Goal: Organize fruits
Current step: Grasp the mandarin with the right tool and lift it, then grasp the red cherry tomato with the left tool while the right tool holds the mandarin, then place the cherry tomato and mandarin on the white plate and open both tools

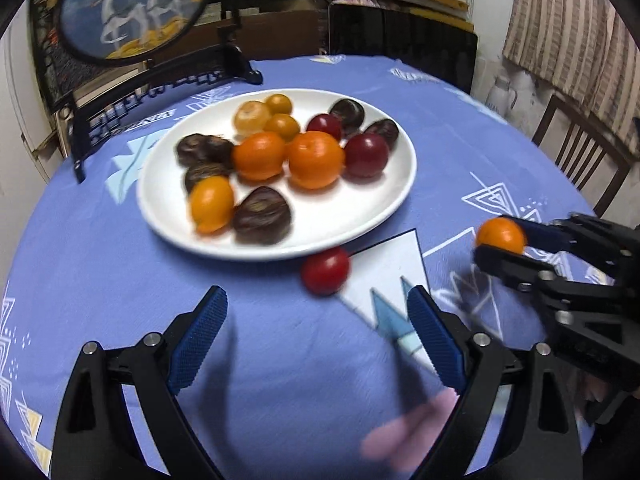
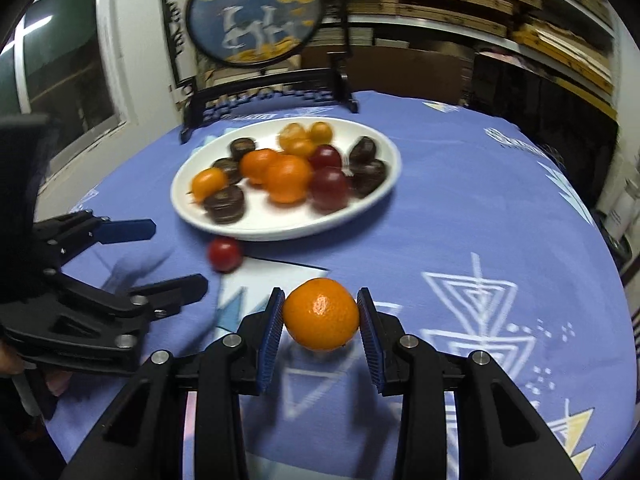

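A white plate (image 1: 384,208) (image 2: 360,208) on the blue tablecloth holds several oranges, small yellow-orange fruits, dark red plums and dark brown fruits. One red fruit (image 1: 325,270) (image 2: 225,254) lies on the cloth just in front of the plate's near rim. My right gripper (image 2: 321,312) (image 1: 496,240) is shut on an orange (image 2: 321,314) (image 1: 501,235), held above the cloth to the right of the plate. My left gripper (image 1: 316,320) (image 2: 176,256) stands open and empty, close behind the red fruit.
A black stand with a round blue picture (image 1: 132,4) (image 2: 256,12) rises at the table's far left edge. A wooden chair (image 1: 580,148) stands at the right. Shelves of stacked boxes (image 2: 480,4) fill the back wall. A hand (image 1: 404,436) shows low in the left wrist view.
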The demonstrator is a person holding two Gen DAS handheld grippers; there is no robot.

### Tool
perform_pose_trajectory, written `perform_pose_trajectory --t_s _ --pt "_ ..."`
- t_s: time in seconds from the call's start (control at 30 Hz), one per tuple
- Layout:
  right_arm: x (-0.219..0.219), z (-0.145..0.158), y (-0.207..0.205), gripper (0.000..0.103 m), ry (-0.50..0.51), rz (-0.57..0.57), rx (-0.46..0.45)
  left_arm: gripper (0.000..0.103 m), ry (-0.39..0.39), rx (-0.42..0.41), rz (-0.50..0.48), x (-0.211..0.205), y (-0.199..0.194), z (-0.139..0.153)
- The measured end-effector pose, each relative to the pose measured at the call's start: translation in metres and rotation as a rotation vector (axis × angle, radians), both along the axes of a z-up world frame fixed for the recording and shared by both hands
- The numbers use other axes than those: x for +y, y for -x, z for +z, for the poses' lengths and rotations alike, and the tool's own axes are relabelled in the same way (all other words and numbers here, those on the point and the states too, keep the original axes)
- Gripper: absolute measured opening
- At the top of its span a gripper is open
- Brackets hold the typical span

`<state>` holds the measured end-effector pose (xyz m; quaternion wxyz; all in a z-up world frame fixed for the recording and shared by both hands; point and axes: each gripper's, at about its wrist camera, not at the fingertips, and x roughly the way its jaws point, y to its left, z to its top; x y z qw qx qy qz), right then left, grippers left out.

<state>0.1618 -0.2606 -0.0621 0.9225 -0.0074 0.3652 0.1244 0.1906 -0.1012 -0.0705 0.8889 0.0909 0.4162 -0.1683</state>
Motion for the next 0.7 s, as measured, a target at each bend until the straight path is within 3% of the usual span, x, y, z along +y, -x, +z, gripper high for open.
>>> perform_pose_trajectory --t_s 0.37,0.47,0.5,0.53,0.6,0.7 --pt "-0.016 0.002 0.003 0.037 -0.022 -0.012 -0.029 0.087 -0.058 0.012 0.097 -0.016 -0.022 -0.012" --pt "-0.018 0.002 0.004 0.037 -0.032 -0.010 -0.029 0.071 -0.045 0.036 0.116 -0.014 -0.027 -0.016" --pt "-0.018 0.002 0.003 0.037 -0.033 -0.009 -0.030 0.051 -0.037 0.052 0.112 -0.013 -0.029 -0.018" --pt "-0.018 0.002 0.004 0.037 -0.034 -0.009 -0.031 0.040 -0.031 0.061 0.102 -0.014 -0.030 -0.019" --pt "-0.018 0.002 0.004 0.037 -0.032 -0.009 -0.031 0.029 -0.032 0.052 0.086 -0.016 -0.028 -0.017" --pt "-0.018 0.002 0.004 0.037 -0.032 -0.010 -0.032 0.029 -0.025 0.056 0.081 -0.015 -0.026 -0.017"
